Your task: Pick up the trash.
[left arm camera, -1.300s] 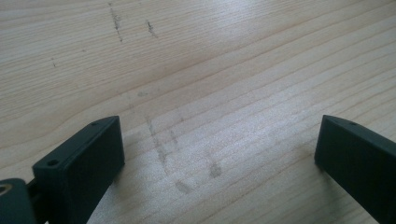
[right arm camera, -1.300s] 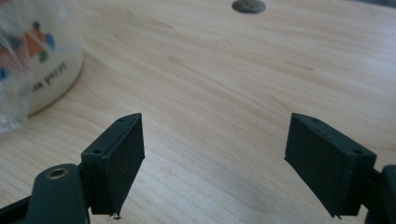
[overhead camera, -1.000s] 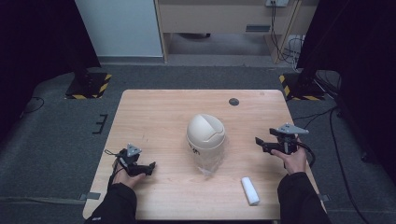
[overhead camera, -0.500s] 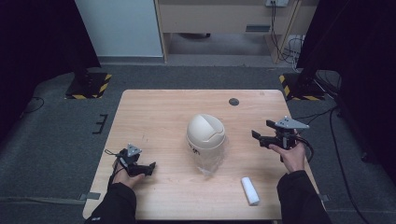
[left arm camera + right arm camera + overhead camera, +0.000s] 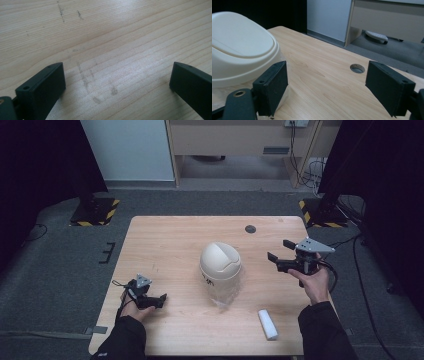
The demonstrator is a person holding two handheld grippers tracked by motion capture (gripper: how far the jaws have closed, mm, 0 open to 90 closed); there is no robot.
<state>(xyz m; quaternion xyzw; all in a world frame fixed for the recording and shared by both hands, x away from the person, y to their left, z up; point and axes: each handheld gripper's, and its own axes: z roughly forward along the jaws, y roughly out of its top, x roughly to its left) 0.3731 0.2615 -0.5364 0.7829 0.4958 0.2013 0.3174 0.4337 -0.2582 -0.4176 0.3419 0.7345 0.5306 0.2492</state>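
Observation:
A small bin with a cream swing lid (image 5: 220,261) and a clear body stands mid-table; its lid (image 5: 239,47) looms at the left in the right gripper view. My right gripper (image 5: 281,251) is raised above the table to the right of the bin, open, jaws pointing left toward it with nothing between them. My left gripper (image 5: 161,301) rests low near the table's front left, open over bare wood (image 5: 112,62). A white cylinder (image 5: 268,324) lies near the front edge, right of centre.
A round cable hole (image 5: 250,228) sits near the table's far edge, the same hole (image 5: 357,68) appearing between the right jaws. Beyond the table are a white panel (image 5: 125,150), a wooden cabinet (image 5: 240,140) and yellow-black striped stand bases (image 5: 95,212).
My right gripper has risen and moved left toward the bin. The left gripper has stayed put.

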